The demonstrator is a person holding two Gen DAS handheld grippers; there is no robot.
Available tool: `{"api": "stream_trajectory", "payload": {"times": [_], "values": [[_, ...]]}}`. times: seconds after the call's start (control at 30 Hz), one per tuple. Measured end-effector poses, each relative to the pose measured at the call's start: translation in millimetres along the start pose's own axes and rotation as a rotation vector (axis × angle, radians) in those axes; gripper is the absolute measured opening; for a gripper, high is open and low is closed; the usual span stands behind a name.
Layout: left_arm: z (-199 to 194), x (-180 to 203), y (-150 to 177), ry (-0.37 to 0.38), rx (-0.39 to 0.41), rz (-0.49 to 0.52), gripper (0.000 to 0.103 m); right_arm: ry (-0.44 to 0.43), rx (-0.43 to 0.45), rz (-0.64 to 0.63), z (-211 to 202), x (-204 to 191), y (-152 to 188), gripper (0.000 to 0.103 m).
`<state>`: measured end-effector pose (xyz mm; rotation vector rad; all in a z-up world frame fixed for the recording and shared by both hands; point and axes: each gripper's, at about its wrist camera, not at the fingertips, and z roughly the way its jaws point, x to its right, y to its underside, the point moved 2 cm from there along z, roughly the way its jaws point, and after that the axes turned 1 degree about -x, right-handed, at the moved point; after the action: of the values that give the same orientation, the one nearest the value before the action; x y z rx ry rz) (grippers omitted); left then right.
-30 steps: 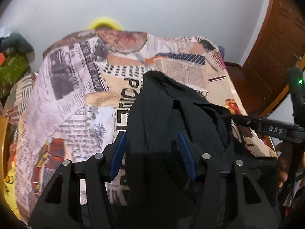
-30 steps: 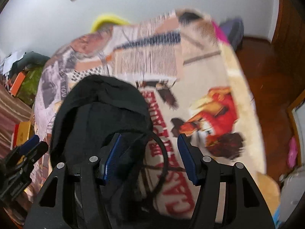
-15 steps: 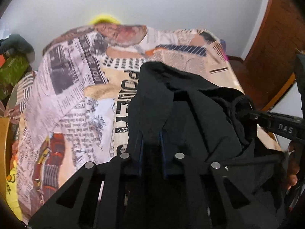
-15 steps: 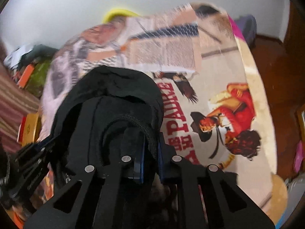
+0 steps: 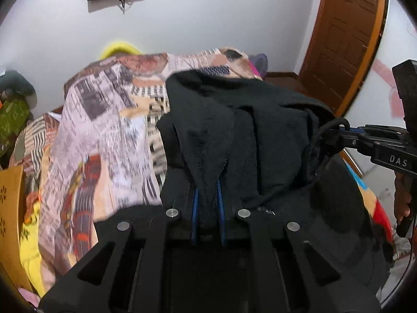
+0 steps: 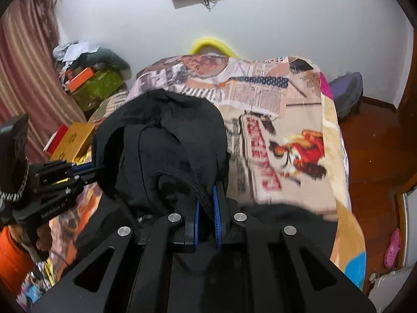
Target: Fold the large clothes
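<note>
The black garment [image 5: 260, 130] is a soft, thick knit with a corded hem. It hangs bunched in deep folds, lifted above the near end of the bed [image 5: 104, 135], its far part draping down toward the bed's middle.

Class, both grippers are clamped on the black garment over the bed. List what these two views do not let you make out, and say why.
- Black garment: its type and lower part, cut off behind the left gripper body.
- Bedspread print: blurred in both views.
- Garment's near edge in the right wrist view: hidden by the right gripper.
</note>
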<state>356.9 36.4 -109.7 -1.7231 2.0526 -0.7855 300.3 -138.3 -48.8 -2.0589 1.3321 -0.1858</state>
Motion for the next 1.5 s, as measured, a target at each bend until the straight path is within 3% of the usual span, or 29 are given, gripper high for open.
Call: {"api": "stream_trajectory", "payload": {"times": [0.27,0.53,0.67,0.8,0.87,0.93,1.17,1.33,1.5], "values": [[5.0,10.5,72.8,0.016,-0.085,-0.029,0.012,0.015,-0.061,-0.02,1.9,-12.5,64.9,0.008],[16.4,16.4,118.1,-0.002,-0.171,-0.042,0.012,0.059,-0.092,-0.069,9.4,-19.9,97.2,0.012],[5.6,10.3,127.7,-0.004,-0.167,-0.057,0.027,0.073,-0.132,-0.08,3.6,-21.9,106.6,0.02],[-15.8,1.4,126.3,-0.025,-0.117,-0.059,0.037,0.104,-0.101,-0.127,-13.9,-25.3,110.0,0.028],[-26.0,-3.0,121.6,-0.036,-0.088,-0.067,0.041,0.129,-0.059,-0.149,-25.9,-27.8,107.8,0.041],[-35.7,-7.7,114.8,-0.039,-0.057,-0.078,0.043,0.137,-0.012,-0.159,-35.3,-30.4,101.9,0.047],[-39.4,-18.4,83.0,-0.037,0.016,-0.089,0.047,0.115,0.092,-0.155,-41.4,-39.6,70.3,0.054],[-18.9,-29.1,64.8,-0.01,0.014,-0.111,0.048,0.088,0.074,-0.147,-15.1,-43.5,53.6,0.054],[15.5,-41.4,58.8,0.057,-0.042,-0.164,0.048,0.031,-0.02,-0.124,22.9,-43.1,46.5,0.054]]}}
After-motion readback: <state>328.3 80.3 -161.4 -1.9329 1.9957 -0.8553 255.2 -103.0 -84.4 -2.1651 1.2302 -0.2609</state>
